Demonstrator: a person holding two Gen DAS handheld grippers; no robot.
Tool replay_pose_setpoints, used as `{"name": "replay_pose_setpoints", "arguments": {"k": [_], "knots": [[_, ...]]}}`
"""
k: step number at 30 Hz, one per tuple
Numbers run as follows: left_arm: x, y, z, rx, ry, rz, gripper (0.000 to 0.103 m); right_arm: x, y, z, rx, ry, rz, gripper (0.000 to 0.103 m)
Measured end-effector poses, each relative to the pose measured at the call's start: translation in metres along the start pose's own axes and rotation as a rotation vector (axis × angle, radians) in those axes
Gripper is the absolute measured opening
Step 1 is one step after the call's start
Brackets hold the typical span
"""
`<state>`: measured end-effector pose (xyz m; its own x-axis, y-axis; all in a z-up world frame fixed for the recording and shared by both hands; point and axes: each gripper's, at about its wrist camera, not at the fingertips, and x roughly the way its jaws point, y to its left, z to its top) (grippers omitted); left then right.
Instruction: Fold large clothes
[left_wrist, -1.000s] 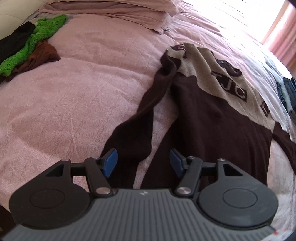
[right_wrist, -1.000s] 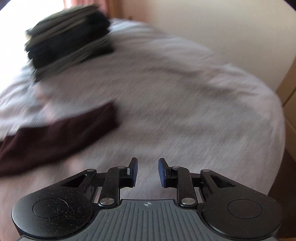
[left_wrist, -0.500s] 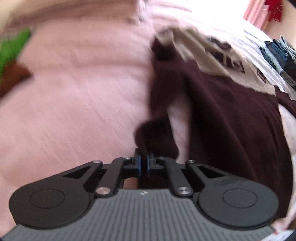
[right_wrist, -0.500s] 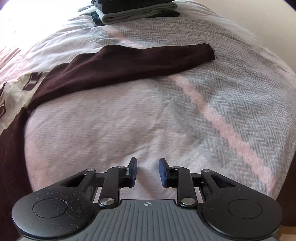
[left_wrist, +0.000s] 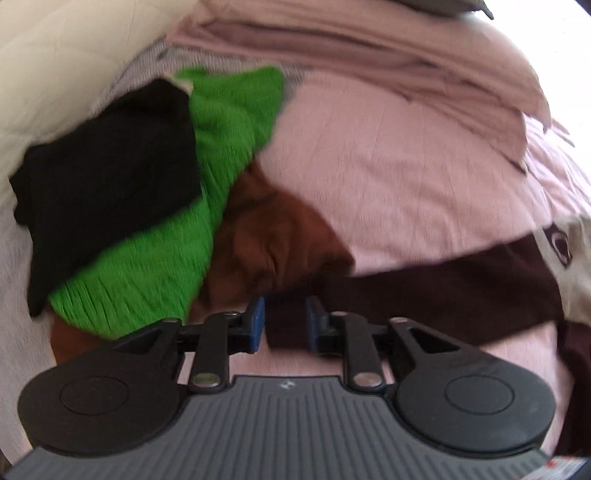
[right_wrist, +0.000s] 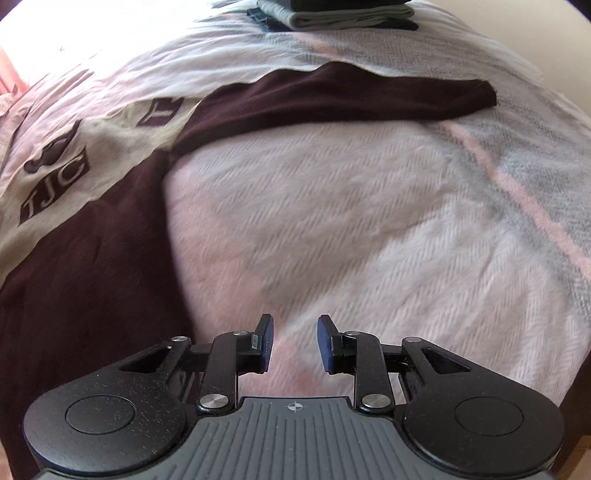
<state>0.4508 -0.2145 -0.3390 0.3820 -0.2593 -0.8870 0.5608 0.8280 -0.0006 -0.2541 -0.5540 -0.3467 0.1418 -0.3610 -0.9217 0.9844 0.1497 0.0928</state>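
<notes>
Dark maroon sweater (right_wrist: 92, 258) with pale "TJC" chest band lies spread on the bed (right_wrist: 369, 221); its one sleeve (left_wrist: 424, 306) is drawn out toward the heap of green, black and brown clothes (left_wrist: 155, 221) near the bed's edge; other sleeve (right_wrist: 351, 96) points toward the folded stack (right_wrist: 340, 14) at the far edge. Left tool (left_wrist: 282, 325) jaws opening, cuff between them, pads apparently not pressing; right tool (right_wrist: 294, 343) parted, empty, over bare cover. Judgement: lay sleeve flat and straight before folding inward; both tools pitched steeply down.
</notes>
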Motion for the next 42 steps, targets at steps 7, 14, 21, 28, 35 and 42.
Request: {"name": "replay_pose_setpoints", "arguments": {"k": [7,14,21,28,35,42], "knots": [[-0.042,-0.07,-0.113,0.138,0.204,-0.412,0.032,-0.012,-0.031,-0.018,0.083,0.047,0.133,0.023],[-0.054,-0.163,-0.202,0.217,0.314,-0.665,0.049,-0.02,-0.058,-0.048,0.167,0.09,0.323,0.023],[-0.048,-0.185,-0.227,0.126,0.294,-0.61,0.027,-0.021,-0.074,-0.087,0.206,0.178,0.561,0.024],[-0.071,-0.181,-0.233,0.15,0.241,-0.583,0.003,-0.013,-0.048,-0.103,0.07,0.185,0.59,0.002],[-0.162,-0.125,-0.254,0.088,0.132,-0.518,0.003,-0.058,-0.073,-0.081,-0.053,0.176,0.661,0.002],[-0.12,-0.115,-0.29,0.018,0.247,-0.348,0.005,-0.033,-0.051,-0.096,-0.269,0.338,0.47,0.008]]}}
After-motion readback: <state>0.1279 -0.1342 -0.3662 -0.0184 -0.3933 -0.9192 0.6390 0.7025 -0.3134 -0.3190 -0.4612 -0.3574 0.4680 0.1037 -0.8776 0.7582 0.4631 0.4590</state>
